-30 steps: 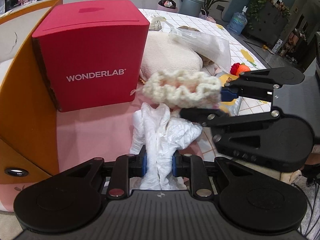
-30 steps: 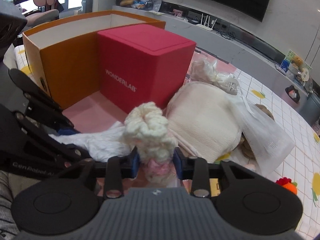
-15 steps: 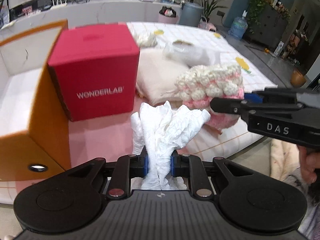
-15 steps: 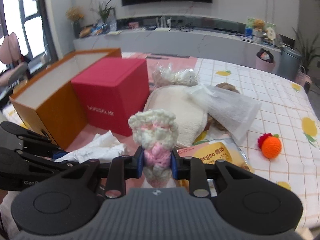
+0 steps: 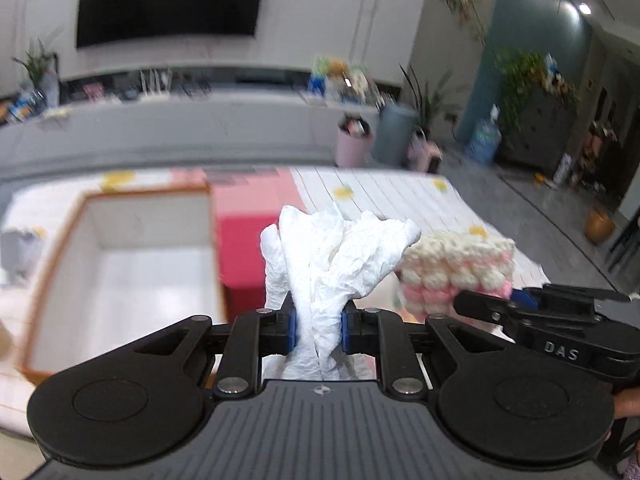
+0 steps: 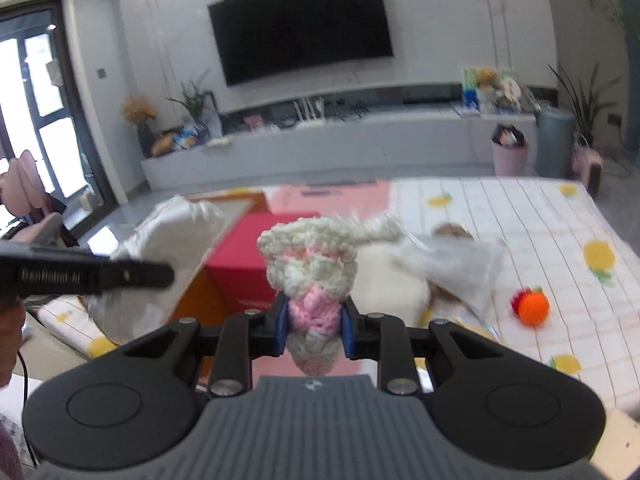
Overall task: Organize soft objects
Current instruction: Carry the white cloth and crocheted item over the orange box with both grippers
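My left gripper (image 5: 319, 326) is shut on a crumpled white cloth (image 5: 332, 256) and holds it up above the table. My right gripper (image 6: 313, 330) is shut on a cream and pink crochet piece (image 6: 310, 268), also raised; that piece shows in the left wrist view (image 5: 456, 270) just right of the white cloth. The orange box (image 5: 120, 264), open with a white inside, lies below and left of the left gripper. The left gripper shows in the right wrist view (image 6: 92, 274) at the left.
A red box (image 6: 260, 276) stands beside the orange box. A cream cushion (image 6: 392, 284), a clear plastic bag (image 6: 460, 264) and a small orange crochet ball (image 6: 532, 308) lie on the lemon-print cover (image 6: 540, 216). A TV wall and low cabinet are behind.
Both grippers have risen well above the table with their loads. The left gripper's view has swung left, so the open orange box now lies below it.
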`<state>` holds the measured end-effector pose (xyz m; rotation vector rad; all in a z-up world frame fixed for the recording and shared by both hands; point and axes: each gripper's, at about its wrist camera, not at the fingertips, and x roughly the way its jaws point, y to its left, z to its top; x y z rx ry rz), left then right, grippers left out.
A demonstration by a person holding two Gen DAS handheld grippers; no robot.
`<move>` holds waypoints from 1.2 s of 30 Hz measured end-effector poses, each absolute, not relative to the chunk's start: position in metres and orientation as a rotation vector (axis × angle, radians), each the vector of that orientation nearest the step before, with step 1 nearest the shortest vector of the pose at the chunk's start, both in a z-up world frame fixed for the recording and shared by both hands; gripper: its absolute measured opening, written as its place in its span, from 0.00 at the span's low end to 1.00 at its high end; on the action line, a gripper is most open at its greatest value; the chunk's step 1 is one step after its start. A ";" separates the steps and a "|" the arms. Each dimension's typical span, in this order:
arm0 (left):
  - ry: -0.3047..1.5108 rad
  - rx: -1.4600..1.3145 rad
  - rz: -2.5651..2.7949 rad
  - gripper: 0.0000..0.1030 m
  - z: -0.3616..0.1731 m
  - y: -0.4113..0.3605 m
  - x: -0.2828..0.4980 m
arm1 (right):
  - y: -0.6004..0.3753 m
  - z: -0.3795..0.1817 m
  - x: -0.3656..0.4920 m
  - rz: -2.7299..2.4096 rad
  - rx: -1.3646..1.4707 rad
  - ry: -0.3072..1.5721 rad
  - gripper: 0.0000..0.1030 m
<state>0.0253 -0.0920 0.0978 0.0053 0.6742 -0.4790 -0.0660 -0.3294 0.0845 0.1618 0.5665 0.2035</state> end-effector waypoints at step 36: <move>0.605 -0.117 -0.141 0.21 0.019 0.029 0.107 | -0.150 0.048 0.051 0.424 0.250 0.435 0.24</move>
